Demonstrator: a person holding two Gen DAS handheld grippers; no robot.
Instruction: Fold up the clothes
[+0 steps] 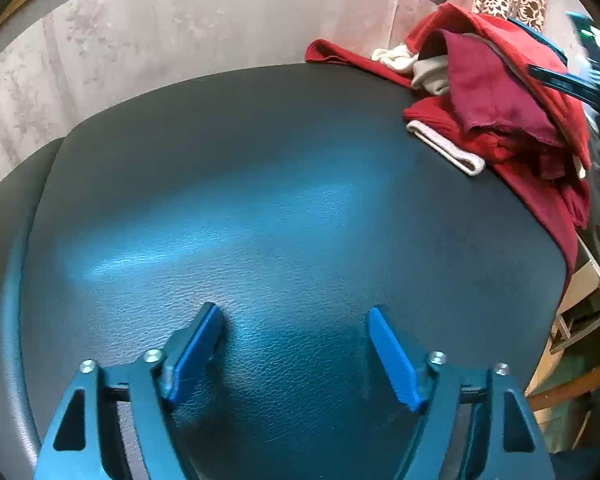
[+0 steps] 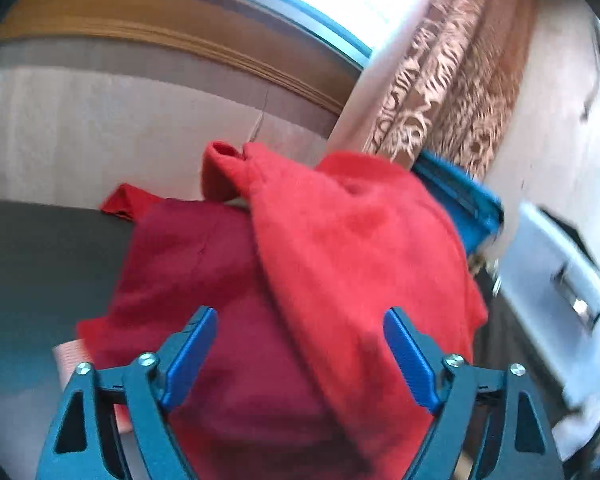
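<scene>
Dark leather seat (image 1: 260,200), red clothes heap (image 1: 512,112) beside patterned curtain (image 2: 440,116), both claws (image 1: 296,344) (image 2: 300,352) released

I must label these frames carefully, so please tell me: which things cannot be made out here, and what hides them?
- Left wrist view: the lower garments in the clothes pile are covered by the maroon cloth; their type is unclear.
- Left wrist view: the right gripper is blurred and cut off by the frame edge.
- Right wrist view: the blue object behind the red garment is partly covered and blurred.
</scene>
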